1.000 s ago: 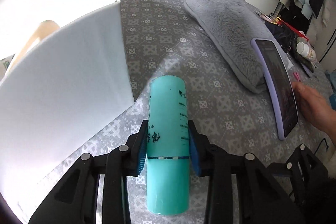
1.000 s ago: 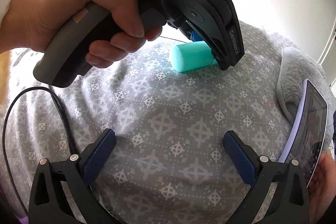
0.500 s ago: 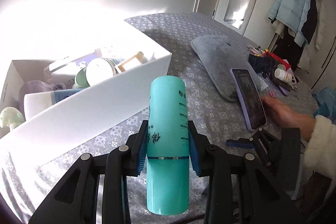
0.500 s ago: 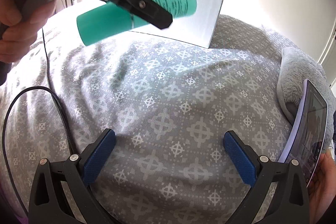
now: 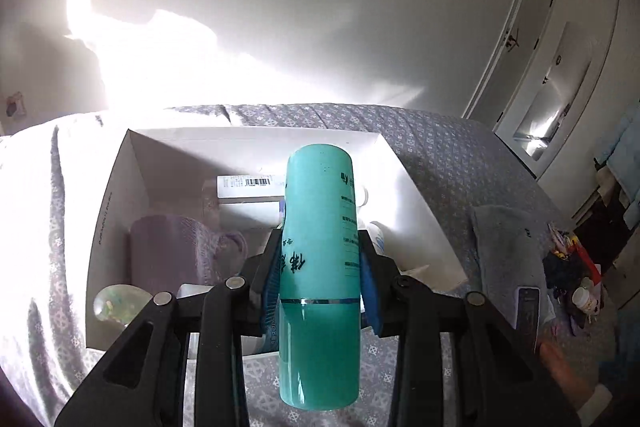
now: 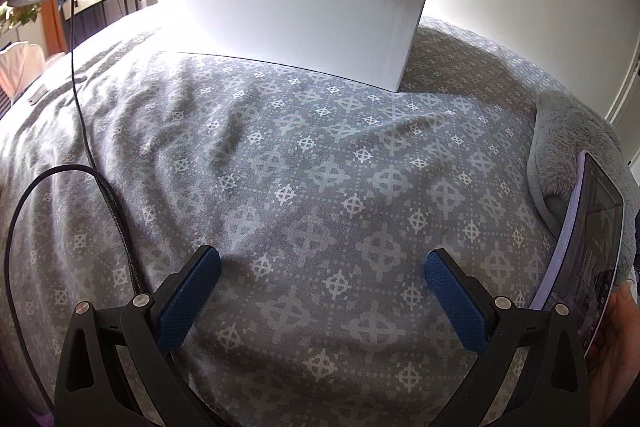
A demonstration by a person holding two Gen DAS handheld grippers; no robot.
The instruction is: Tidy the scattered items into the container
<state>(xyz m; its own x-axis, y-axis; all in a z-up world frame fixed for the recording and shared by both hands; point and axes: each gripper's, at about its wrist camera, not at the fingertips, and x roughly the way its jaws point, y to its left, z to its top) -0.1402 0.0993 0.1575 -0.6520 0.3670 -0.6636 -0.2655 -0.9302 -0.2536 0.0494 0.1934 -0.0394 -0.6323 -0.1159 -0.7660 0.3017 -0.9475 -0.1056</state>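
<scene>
- My left gripper (image 5: pixel 320 291) is clamped on the teal bottle (image 5: pixel 318 267), blue pads pressing on both its sides.
- I see the bottle held up above the open white box (image 5: pixel 420 203).
- In the box lie a purple mug (image 5: pixel 176 251) and a white carton with a barcode (image 5: pixel 248 185).
- My right gripper (image 6: pixel 320 287) is wide apart and holds nothing, low over the gray patterned bedspread (image 6: pixel 320 167).
- A phone (image 6: pixel 588 239) leans on a fluffy gray pillow (image 6: pixel 576 143).
</scene>
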